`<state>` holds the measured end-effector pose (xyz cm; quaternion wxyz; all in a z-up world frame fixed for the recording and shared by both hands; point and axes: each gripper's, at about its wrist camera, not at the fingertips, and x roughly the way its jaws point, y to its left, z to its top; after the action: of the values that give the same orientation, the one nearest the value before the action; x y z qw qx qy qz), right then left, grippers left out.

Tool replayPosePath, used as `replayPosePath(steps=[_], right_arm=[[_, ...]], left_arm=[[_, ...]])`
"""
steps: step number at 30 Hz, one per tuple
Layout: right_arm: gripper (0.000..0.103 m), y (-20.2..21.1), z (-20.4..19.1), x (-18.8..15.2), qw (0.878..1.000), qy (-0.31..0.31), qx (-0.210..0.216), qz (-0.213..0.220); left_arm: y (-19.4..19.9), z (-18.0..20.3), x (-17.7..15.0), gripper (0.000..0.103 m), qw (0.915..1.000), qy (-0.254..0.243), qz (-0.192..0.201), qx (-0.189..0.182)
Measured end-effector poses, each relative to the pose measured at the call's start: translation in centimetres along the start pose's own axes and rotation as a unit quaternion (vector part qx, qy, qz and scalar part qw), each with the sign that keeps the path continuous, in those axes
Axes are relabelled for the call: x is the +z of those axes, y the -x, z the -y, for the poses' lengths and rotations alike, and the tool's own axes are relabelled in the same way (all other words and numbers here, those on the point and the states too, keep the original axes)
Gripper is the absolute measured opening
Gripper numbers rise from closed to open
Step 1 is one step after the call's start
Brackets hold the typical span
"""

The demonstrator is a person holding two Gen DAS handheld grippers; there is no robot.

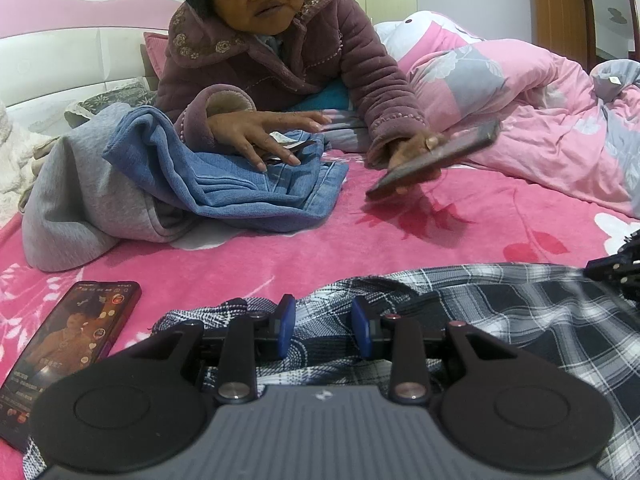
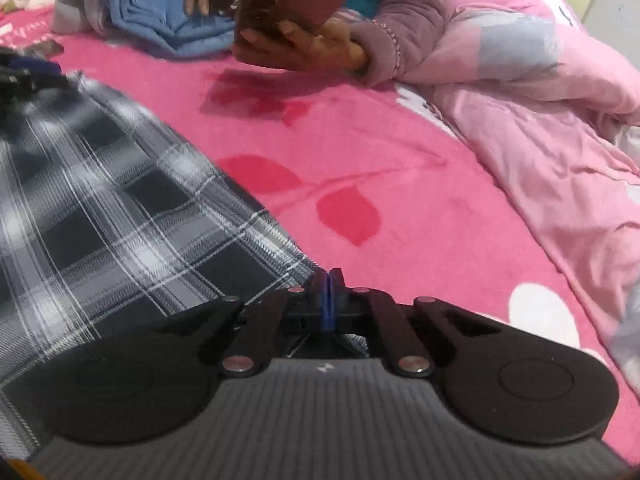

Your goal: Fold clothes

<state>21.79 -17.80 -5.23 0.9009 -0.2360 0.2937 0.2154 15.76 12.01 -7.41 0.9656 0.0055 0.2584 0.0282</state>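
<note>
A black-and-white plaid garment point(image 1: 500, 320) lies on the pink bed blanket point(image 1: 280, 256). My left gripper point(image 1: 324, 330) is open, its blue pads either side of a bunched fold of the plaid cloth near its left end. In the right wrist view the plaid garment point(image 2: 120, 216) stretches away to the left. My right gripper point(image 2: 328, 296) is shut on the garment's right corner and holds it taut. The left gripper point(image 2: 24, 72) shows at that view's left edge, and the right gripper point(image 1: 616, 268) shows at the left wrist view's right edge.
A person in a purple jacket point(image 1: 280, 60) sits across the bed, one hand on blue folded jeans point(image 1: 248, 184), the other holding a phone point(image 1: 432, 160). A grey garment point(image 1: 80, 200) lies beside the jeans. Another phone point(image 1: 68, 344) lies at left. A pink quilt point(image 2: 540, 100) is heaped at right.
</note>
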Motion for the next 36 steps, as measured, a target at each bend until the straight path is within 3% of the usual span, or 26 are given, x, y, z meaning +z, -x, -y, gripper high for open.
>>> replayPosePath(steps=[4, 6, 8, 10, 16, 22, 30, 36], right_arm=[[0.005, -0.2, -0.1, 0.0, 1.0, -0.016, -0.007, -0.009], [0.012, -0.3, -0.2, 0.0, 1.0, -0.024, -0.011, -0.013], [0.027, 0.3, -0.1, 0.1, 0.999, -0.04, -0.011, -0.012], [0.032, 1.6, 0.1, 0.2, 0.998, -0.066, -0.01, -0.004], [0.034, 3.5, -0.3, 0.5, 0.99, -0.138, 0.01, 0.0], [0.042, 9.1, -0.6, -2.9, 0.973, -0.23, -0.011, 0.016], [0.047, 17.1, -0.9, -8.0, 0.937, -0.342, -0.056, 0.04], [0.047, 20.4, -0.7, -10.4, 0.919, -0.381, -0.087, 0.055]], left_arm=[[0.0, -0.1, 0.0, 0.033, 1.0, 0.002, 0.0, -0.001], [-0.1, -0.1, 0.1, 0.033, 1.0, 0.003, -0.001, -0.002], [0.0, -0.1, 0.1, 0.033, 1.0, 0.003, -0.001, -0.001], [-0.1, -0.1, 0.1, 0.033, 1.0, 0.003, -0.001, -0.001], [0.1, -0.1, 0.1, 0.035, 1.0, 0.004, 0.0, -0.006], [0.7, 0.0, 0.2, 0.044, 0.9999, -0.001, 0.012, -0.01], [3.8, 0.9, 1.4, 0.056, 0.9991, -0.005, 0.042, -0.006], [5.6, 4.3, 3.4, 0.057, 0.9951, -0.025, 0.046, -0.084]])
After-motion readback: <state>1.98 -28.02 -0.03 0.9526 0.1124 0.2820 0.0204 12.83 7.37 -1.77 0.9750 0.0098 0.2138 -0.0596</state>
